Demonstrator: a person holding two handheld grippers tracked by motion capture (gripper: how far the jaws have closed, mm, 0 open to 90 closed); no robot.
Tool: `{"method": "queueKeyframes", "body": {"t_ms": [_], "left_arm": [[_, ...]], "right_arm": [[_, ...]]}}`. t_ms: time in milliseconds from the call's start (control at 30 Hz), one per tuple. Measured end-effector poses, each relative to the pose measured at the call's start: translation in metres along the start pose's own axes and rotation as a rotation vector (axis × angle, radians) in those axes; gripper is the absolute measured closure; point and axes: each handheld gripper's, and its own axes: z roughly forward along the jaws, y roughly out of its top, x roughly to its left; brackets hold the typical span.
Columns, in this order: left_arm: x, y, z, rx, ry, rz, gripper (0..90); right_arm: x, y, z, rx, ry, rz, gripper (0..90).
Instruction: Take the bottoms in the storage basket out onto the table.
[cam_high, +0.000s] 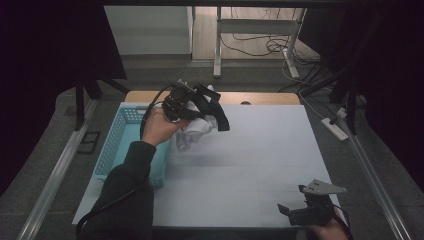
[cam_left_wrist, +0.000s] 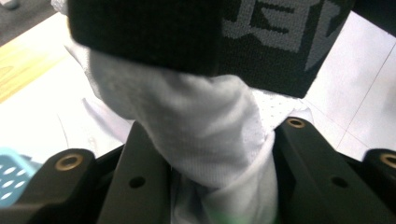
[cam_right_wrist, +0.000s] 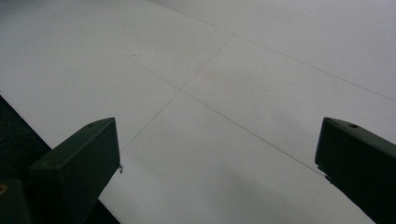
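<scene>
Garment held aloft beside basket

My left gripper (cam_high: 197, 107) is clamped on the white garment (cam_high: 196, 131), which hangs just right of the blue basket (cam_high: 117, 145); my right gripper (cam_high: 295, 210) rests wide open and empty, well apart.

Dim room, grey floor (cam_high: 60, 115), white desk frame (cam_high: 250, 30) behind

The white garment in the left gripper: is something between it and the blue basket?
Nothing visible is. The left gripper holds the white garment just right of the blue basket, whose open top faces up, with only bare table between.
</scene>
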Motion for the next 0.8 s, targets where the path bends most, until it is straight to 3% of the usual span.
{"method": "queueKeyframes", "body": {"t_ms": [800], "left_arm": [[-0.013, -0.007, 0.065, 0.085, -0.016, 0.018, 67.8]], "right_arm": [[0.0, 0.0, 0.0, -0.002, 0.004, -0.007, 0.3]]}}
